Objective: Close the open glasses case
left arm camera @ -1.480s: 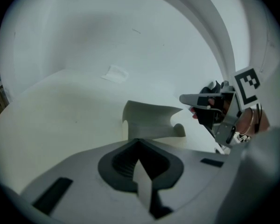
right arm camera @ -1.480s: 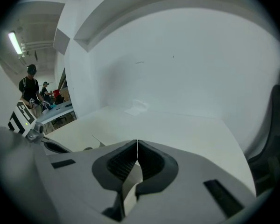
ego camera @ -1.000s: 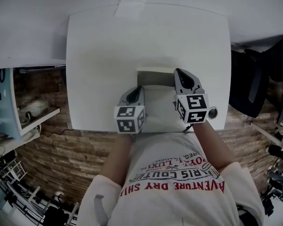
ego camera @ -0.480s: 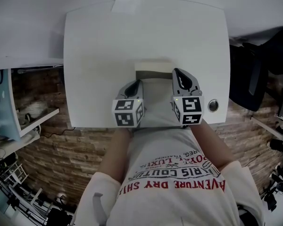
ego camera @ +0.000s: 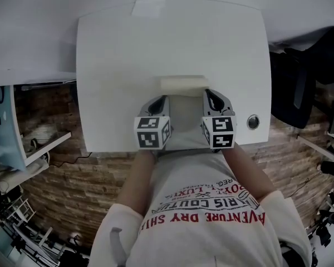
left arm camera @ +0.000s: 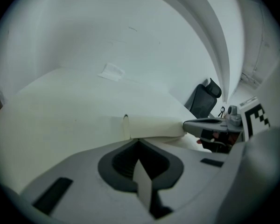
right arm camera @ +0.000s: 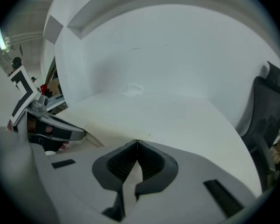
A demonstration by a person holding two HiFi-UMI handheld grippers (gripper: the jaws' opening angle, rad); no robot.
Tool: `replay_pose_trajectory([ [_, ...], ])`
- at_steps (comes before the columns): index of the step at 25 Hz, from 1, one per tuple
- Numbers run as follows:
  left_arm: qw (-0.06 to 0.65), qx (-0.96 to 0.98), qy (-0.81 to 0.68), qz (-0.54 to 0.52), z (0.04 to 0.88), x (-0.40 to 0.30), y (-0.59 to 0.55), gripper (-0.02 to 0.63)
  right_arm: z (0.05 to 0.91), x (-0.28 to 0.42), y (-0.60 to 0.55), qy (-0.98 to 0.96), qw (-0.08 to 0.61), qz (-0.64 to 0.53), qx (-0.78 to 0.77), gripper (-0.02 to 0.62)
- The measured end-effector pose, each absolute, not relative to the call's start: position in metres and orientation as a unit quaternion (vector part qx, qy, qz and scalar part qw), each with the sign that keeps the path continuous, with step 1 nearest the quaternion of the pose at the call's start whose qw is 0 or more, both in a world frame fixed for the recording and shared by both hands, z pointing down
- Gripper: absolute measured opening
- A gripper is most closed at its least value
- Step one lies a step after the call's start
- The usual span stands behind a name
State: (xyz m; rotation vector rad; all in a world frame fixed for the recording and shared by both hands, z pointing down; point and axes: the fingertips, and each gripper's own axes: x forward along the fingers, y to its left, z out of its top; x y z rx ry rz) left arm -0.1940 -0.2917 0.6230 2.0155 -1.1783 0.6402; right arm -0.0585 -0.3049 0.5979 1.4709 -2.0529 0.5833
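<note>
The glasses case (ego camera: 182, 84) is a slim, cream-coloured bar, pale against the white desk (ego camera: 117, 65). In my left gripper view it is low and smooth with a rounded end cap, and its lid looks to be down on the body.

It lies flat in the near middle of the desk, its long axis running left to right, parallel with the desk edge in front of me. One end points to my left and the other to my right.

My left hand-held gripper (ego camera: 163, 100) has its jaws pressed together with nothing between them. Its tip sits just on the near side of the case, by the left end.

My right hand-held gripper (ego camera: 210, 93) is also closed and empty. From the left gripper view its tip meets the right end of the case. The two hand-held grippers sit side by side, apart, near the desk edge.
</note>
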Motion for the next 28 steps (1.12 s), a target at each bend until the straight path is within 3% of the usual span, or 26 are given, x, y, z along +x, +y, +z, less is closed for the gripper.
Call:
replay_pose_trajectory([
  [17, 0.339, 0.789, -0.460, 0.226, 0.591, -0.195, -0.286, -0.002, 0.580, -0.054, -0.301, -0.759, 0.244, 0.237, 0.556, 0.012],
  [28, 0.201, 0.856, -0.460, 0.125, 0.445, -0.177, -0.300, -0.002, 0.459, -0.056, -0.298, -0.799, 0.111, 0.168, 0.567, 0.012],
])
